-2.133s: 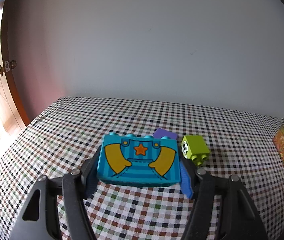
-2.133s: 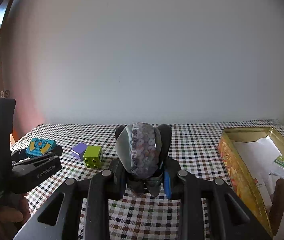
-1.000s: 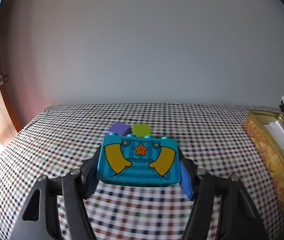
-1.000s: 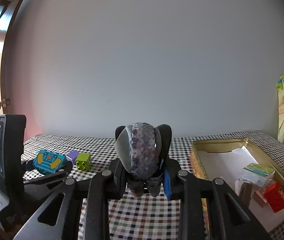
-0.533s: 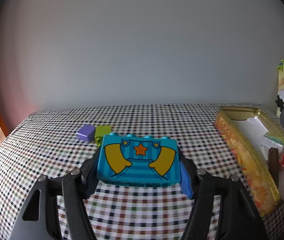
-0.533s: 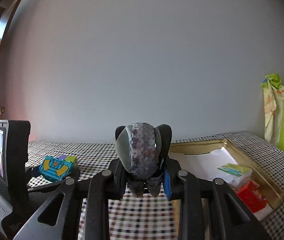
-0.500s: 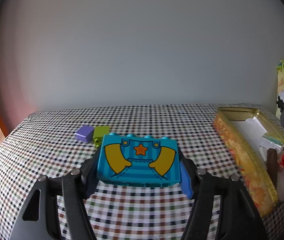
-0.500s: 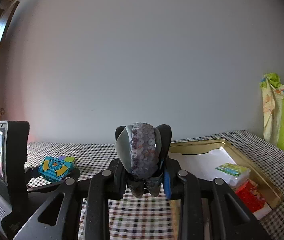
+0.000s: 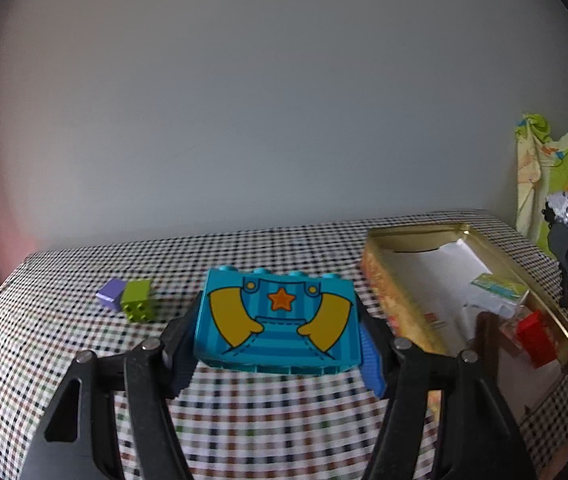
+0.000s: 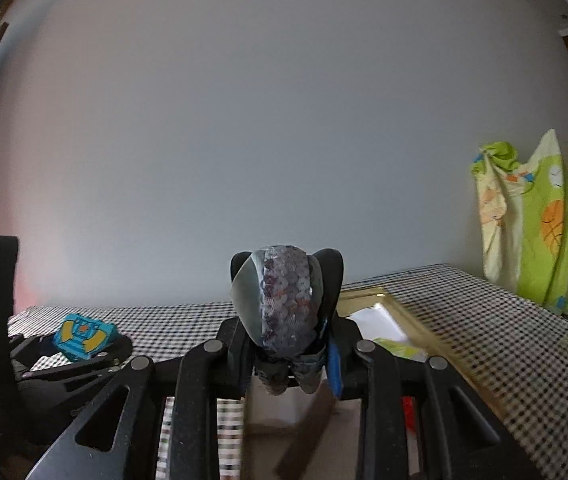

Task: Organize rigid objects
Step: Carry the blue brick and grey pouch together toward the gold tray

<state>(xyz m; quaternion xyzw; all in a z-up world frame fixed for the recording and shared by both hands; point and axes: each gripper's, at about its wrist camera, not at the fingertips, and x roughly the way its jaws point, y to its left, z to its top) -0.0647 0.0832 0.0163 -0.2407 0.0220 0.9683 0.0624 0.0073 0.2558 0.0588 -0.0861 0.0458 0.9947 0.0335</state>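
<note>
Both claws loaded above the tabletop

Your left claw pinches the teal brick; your right claw grips a sequined pouch. Only the left view shows two small blocks.

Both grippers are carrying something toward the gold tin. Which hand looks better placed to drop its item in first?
Right, probably. The right gripper, shut on a sequined object, is at the gold tin, whose inside shows below its fingers. The left gripper, holding the blue block, has the tin off to its right.
</note>
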